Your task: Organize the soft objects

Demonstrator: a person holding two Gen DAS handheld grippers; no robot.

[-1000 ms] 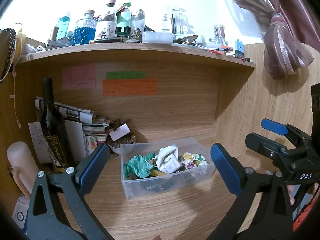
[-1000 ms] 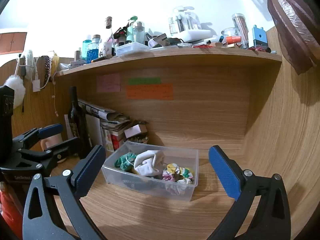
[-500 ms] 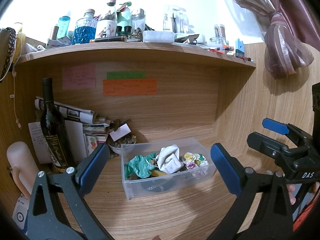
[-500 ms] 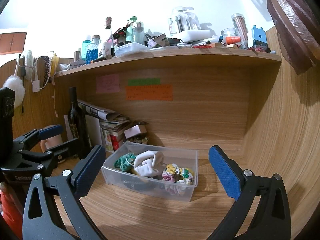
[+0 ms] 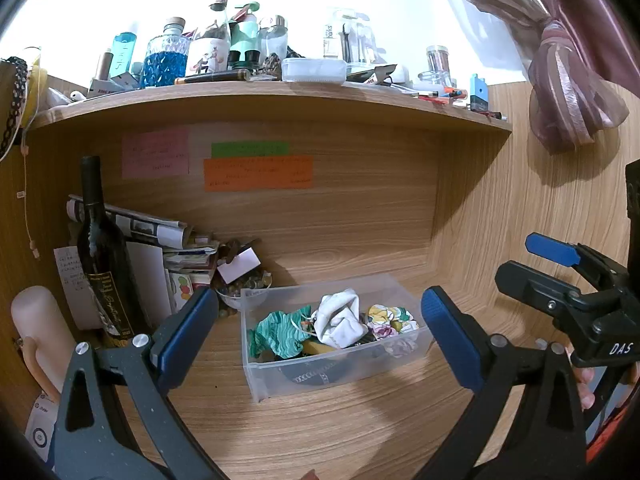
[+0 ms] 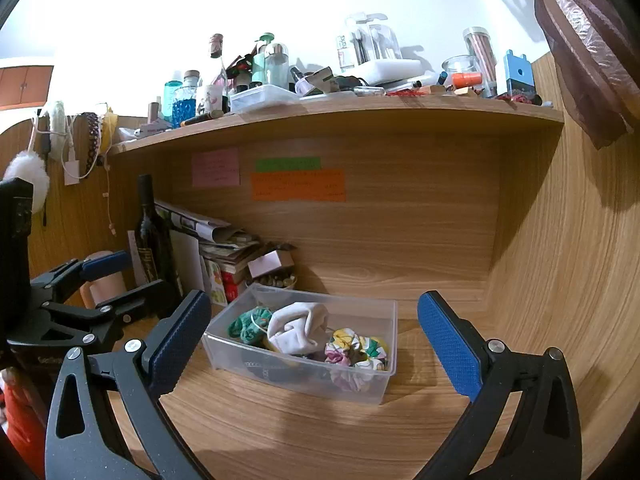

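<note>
Scrunchies and cloth sit bunched in the clear bin (image 5: 332,376) at lower centre of both views, on the wooden desk (image 6: 320,440), and nothing soft shows outside it, so I judge the sorting is close to done or between picks. Nearest me, the left gripper (image 5: 316,332) hangs above the desk with its jaws spread wide and nothing between them, blue pads framing the bin from in front. The right gripper (image 6: 314,336) does the same in its own view, wide and empty, level and pointed at the bin's long side; in the left view it shows at the right edge, well apart from the bin. If I go in next, I would drop straight down over one piece, the white cloth (image 5: 340,320) at the middle being the highest and easiest to pinch, and close on a fold rather than the whole wad so the green scrunchie (image 5: 280,332) and floral scrunchie (image 5: 388,318) beside it do not drag along. The bin is light, so I judge it could slide; one gripper steadying its wall would help. Farther back, at left, stand a dark bottle (image 5: 100,256) and a stack of papers (image 5: 168,240), best kept clear of.
</note>
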